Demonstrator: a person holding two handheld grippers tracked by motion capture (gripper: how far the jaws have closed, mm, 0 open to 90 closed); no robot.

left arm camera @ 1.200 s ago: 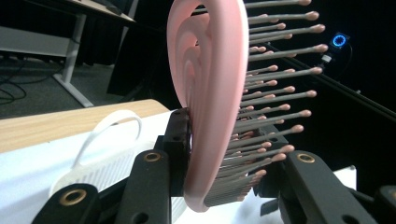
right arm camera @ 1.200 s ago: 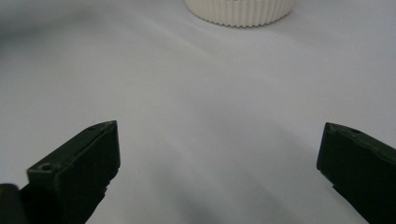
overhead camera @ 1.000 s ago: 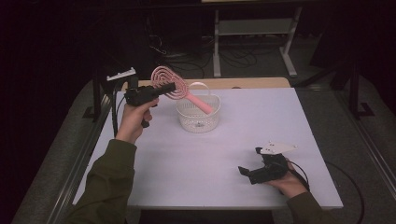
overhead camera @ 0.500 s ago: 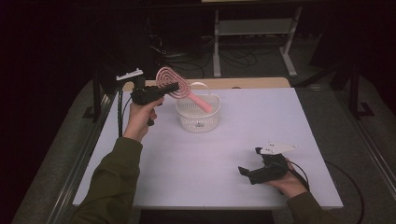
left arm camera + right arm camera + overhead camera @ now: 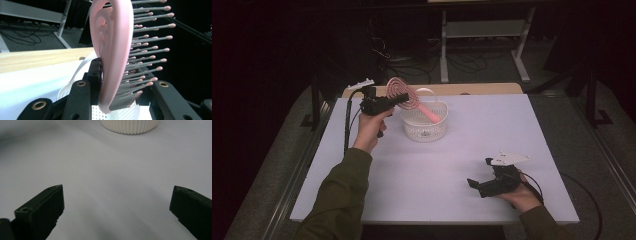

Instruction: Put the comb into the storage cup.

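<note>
Looking down from the high view, the left gripper (image 5: 398, 101) pinched the pink hairbrush (image 5: 401, 91) by its round head, the handle slanting down toward four o'clock into the white basket (image 5: 424, 131). That brush looked light and stiff, a hard plastic shell unlikely to break; the head's rim seemed the sound place to hold, the smooth handle perhaps slippery. At five o'clock on the white table (image 5: 452, 175), the right gripper (image 5: 481, 182) rested low, well apart from the basket. Beyond twelve o'clock lay a wooden strip, then a dark floor with cables and a metal stand.

From the left gripper view, the jaws clamped the hairbrush (image 5: 113, 57) edge-on, its springy bristles jutting toward three o'clock; those would give under pressure.

From the right gripper view, the jaws stood spread over bare table (image 5: 112, 195), the basket (image 5: 129, 126) at twelve o'clock.
</note>
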